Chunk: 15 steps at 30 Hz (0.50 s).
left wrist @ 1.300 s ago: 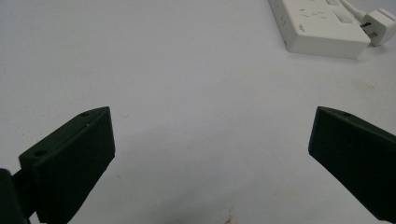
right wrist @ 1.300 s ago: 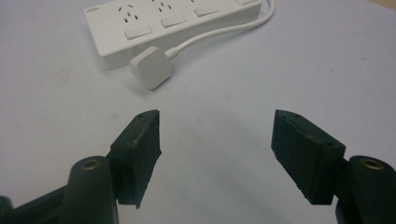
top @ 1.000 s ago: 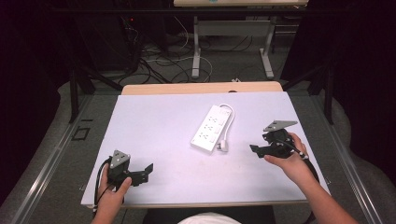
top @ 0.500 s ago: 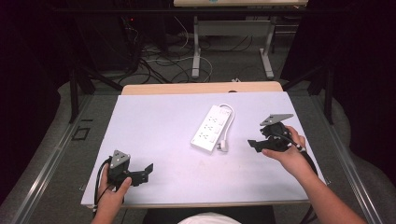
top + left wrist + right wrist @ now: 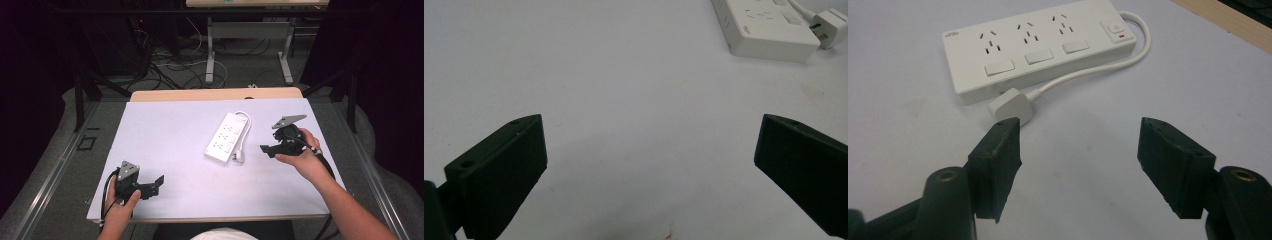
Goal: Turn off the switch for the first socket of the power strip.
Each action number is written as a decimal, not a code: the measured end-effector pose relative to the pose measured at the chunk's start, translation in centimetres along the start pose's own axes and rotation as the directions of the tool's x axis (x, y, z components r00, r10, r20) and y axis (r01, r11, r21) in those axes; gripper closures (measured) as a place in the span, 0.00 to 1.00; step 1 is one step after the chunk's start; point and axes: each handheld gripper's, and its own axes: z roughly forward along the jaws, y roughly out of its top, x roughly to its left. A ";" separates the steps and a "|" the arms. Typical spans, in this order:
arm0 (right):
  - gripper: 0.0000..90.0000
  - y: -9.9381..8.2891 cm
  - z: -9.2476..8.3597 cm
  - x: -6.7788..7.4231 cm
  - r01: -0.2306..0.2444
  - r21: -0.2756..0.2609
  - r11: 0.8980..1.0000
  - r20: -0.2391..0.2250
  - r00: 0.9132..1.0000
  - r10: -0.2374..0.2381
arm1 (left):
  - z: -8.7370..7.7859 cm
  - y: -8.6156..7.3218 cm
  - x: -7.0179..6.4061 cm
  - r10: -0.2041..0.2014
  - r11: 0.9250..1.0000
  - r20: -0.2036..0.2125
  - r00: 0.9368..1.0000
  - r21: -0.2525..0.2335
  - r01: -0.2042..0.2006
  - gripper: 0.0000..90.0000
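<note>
From the high view, a white plastic three-socket power strip (image 5: 226, 138) lies on the pale table (image 5: 175, 130), just left of the right gripper (image 5: 266, 148) and well apart from the left gripper (image 5: 159, 181). In the left gripper view, its jaws stand wide apart, the strip far ahead at upper right. In the right gripper view, the jaws gape; the strip's white plug (image 5: 1011, 106) lies just beyond the left jaw.

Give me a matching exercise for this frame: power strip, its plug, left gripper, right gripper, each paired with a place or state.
Things:
1. power strip
2. plug
3. left gripper
4. right gripper

Places or states:
A. open, at the table's near left corner
B. lying beside the strip's long side
C. open, just right of the strip
D. flat near the table's middle

Pairs: 1-D, 2-B, 3-A, 4-C
</note>
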 end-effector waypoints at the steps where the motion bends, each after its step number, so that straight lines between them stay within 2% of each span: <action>1: 0.37 0.2 0.0 0.1 -0.001 0.004 1.000 0.004 1.000 0.001 | 0.0 0.0 0.0 0.000 1.000 0.001 1.000 0.002 0.000 0.00; 3: 0.37 0.5 0.2 0.0 0.013 0.002 1.000 0.000 1.000 -0.013 | 0.0 0.0 0.0 0.000 1.000 0.001 1.000 0.002 0.000 0.00; 15: 0.37 1.9 0.5 -0.3 0.005 0.017 1.000 0.009 1.000 -0.005 | 0.0 0.0 0.0 0.002 1.000 0.001 1.000 0.002 -0.002 0.00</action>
